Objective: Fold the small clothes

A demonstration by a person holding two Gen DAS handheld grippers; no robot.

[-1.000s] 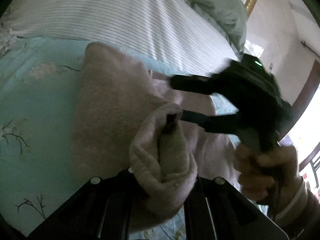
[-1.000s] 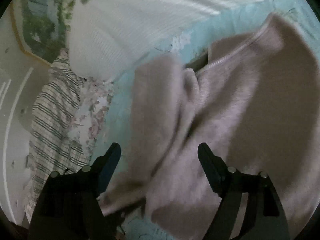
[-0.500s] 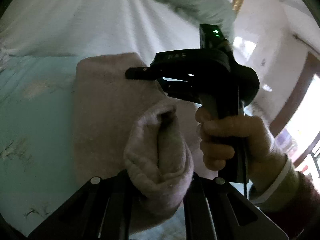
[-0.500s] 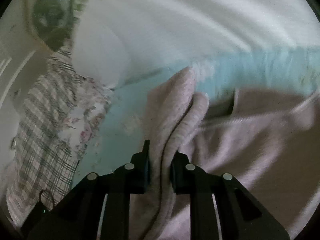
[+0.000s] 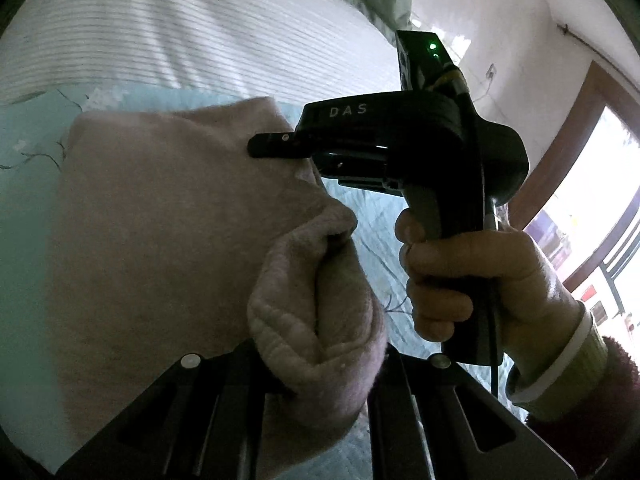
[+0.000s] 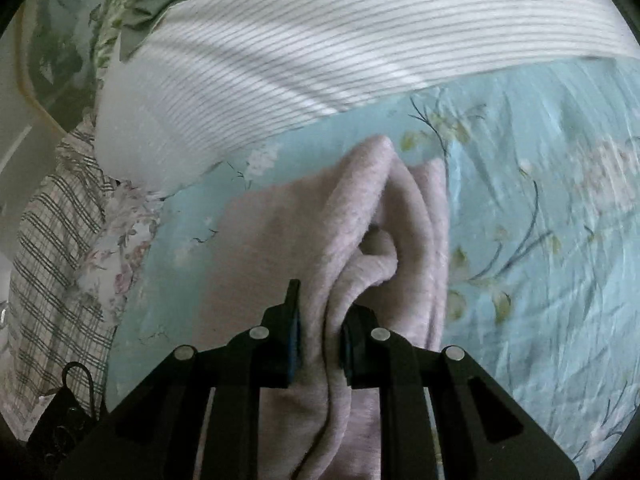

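Pale blue floral bedsheet (image 6: 540,240) underneath; striped white duvet (image 6: 360,40) bunched above it. Plaid cloth (image 6: 52,260) off left.

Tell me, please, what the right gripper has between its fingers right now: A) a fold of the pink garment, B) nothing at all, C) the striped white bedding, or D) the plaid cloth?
A: in the right wrist view, the right gripper has its jaws pressed on a bunched fold of the pink garment, which lies on the blue sheet; the striped bedding lies beyond it, untouched.
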